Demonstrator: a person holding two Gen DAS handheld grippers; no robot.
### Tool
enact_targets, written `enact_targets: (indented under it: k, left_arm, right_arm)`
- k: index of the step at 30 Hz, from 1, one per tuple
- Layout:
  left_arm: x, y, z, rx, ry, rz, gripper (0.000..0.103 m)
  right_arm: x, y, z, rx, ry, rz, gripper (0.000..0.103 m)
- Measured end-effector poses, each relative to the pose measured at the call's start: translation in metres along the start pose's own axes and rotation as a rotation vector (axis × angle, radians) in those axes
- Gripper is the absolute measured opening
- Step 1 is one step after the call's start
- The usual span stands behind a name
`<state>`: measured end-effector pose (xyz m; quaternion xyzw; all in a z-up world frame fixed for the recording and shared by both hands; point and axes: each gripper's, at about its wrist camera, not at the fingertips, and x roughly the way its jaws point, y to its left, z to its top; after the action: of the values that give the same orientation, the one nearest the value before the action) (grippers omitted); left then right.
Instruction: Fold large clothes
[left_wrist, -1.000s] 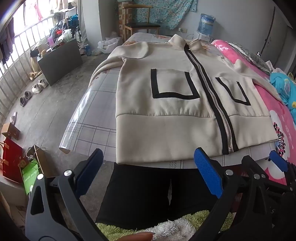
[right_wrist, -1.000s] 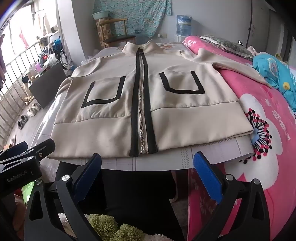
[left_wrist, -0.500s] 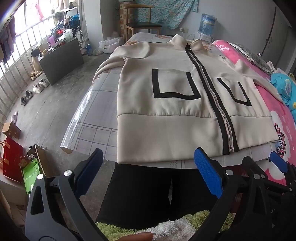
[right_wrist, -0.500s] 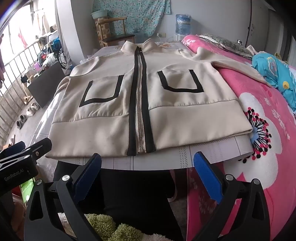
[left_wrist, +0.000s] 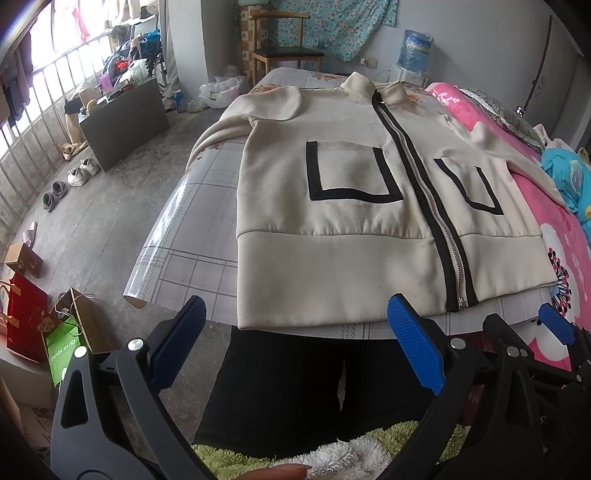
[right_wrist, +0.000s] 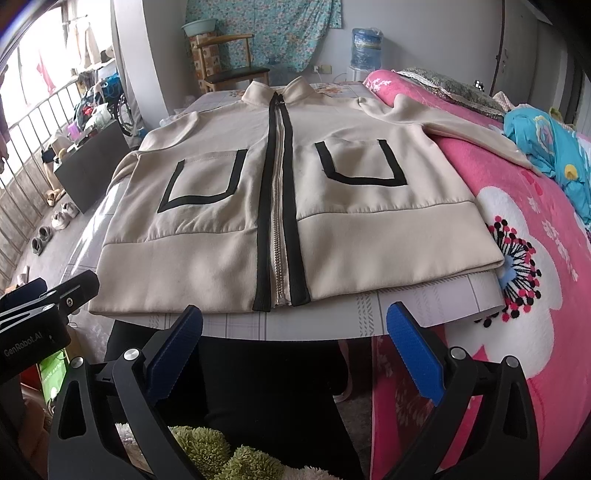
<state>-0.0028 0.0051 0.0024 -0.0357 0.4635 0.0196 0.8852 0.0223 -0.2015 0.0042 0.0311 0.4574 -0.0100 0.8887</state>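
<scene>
A beige zip jacket (left_wrist: 332, 206) with a black zipper band and two black-edged pockets lies flat, front up and zipped, on a table (left_wrist: 192, 236), collar far from me. It also shows in the right wrist view (right_wrist: 295, 206). Its sleeves spread to both sides; the right one lies across the pink blanket. My left gripper (left_wrist: 295, 343) is open and empty, held just short of the jacket's hem. My right gripper (right_wrist: 295, 347) is open and empty, also just short of the hem, near the zipper's end.
A bed with a pink flowered blanket (right_wrist: 535, 258) adjoins the table on the right, with a blue cloth (right_wrist: 554, 147) on it. A chair (left_wrist: 284, 55) and water bottle (left_wrist: 415, 48) stand beyond the table. Shoes, bags and a dark cabinet (left_wrist: 122, 122) sit on the left floor.
Both grippers have drifted slightly; the jacket sits a little lower and nearer in both views. The jaws stay open and the jacket has not moved.
</scene>
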Motion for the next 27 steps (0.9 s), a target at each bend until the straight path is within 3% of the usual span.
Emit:
enact_targets:
  k: [27]
  left_arm:
    - [0.0003,-0.003,-0.0003,0.0,0.0,0.004,0.095]
  right_arm:
    - [-0.0007,0.0007,0.0022,-0.003,-0.001,-0.005,0.097]
